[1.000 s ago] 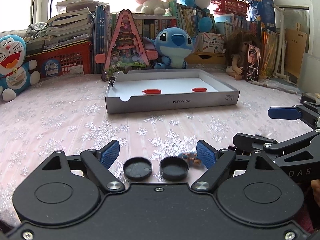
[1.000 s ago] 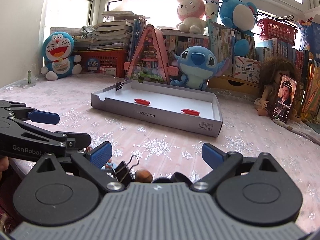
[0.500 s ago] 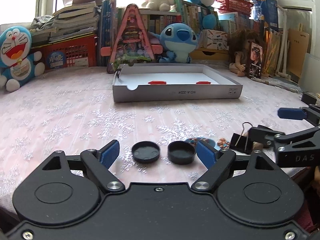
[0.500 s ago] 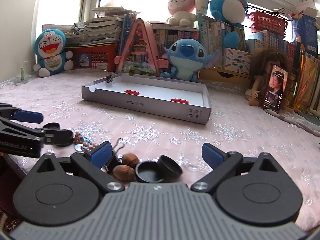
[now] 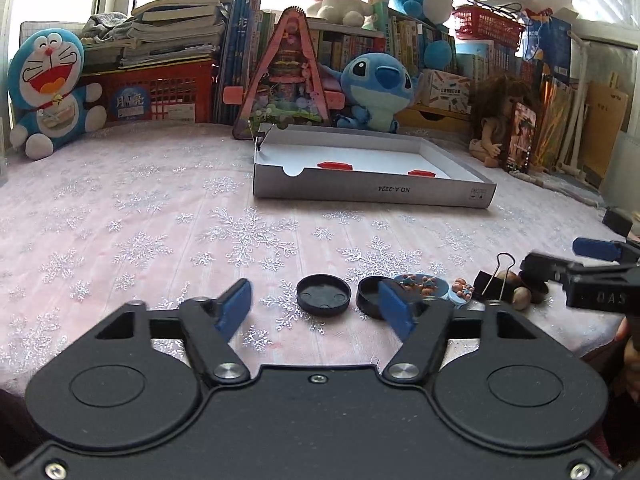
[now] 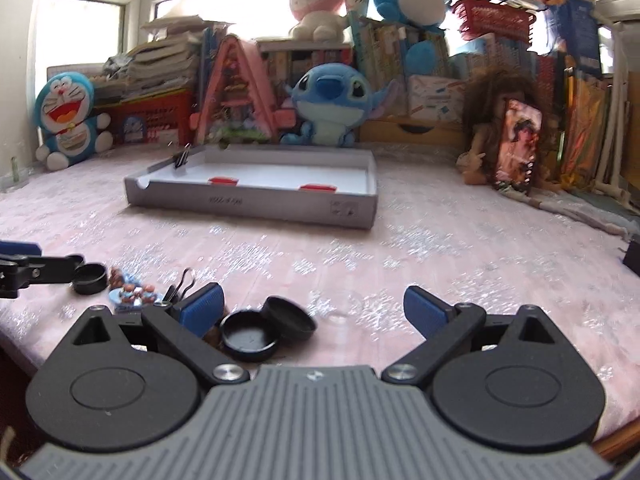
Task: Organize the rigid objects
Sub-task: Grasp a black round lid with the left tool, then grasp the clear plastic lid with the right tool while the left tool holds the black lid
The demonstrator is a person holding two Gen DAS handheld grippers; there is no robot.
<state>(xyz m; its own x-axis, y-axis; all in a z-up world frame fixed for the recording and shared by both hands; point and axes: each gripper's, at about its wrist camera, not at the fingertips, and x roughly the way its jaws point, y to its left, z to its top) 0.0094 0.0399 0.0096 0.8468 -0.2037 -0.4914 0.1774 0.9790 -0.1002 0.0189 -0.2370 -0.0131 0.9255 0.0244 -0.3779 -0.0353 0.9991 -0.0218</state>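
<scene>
Now the left claw (image 5: 314,306) is closing, and its blue pads have not reached anything; a black round lid (image 5: 323,293) lies on the surface (image 5: 160,220) between them, open side up. A second black lid (image 5: 370,296) lies just to its right, partly behind the right pad. These lids are round and flat, so they have no long axis. Further right are small blue figurines (image 5: 420,282), a black binder clip (image 5: 490,278) with its wire handles standing up, and brown nuts (image 5: 520,298). The right claw (image 6: 314,312) is wide open and holds nothing. In front of it lie two more black lids (image 6: 250,336), one leaning on the other, near its left pad.

Well behind all this stands a shallow grey box (image 5: 372,194) with its long side across the view, and two red flat pieces (image 5: 335,165) lie inside it. Between the claws and the box the surface carries nothing.

The left view shows the other claw coming in from the right edge, above the nuts. The right view shows a binder clip (image 6: 182,159) on the far left corner of the box more clearly, but it is blurred, so the print on the box wall cannot be read there. Plush toys and books (image 5: 176,32) fill the back.
</scene>
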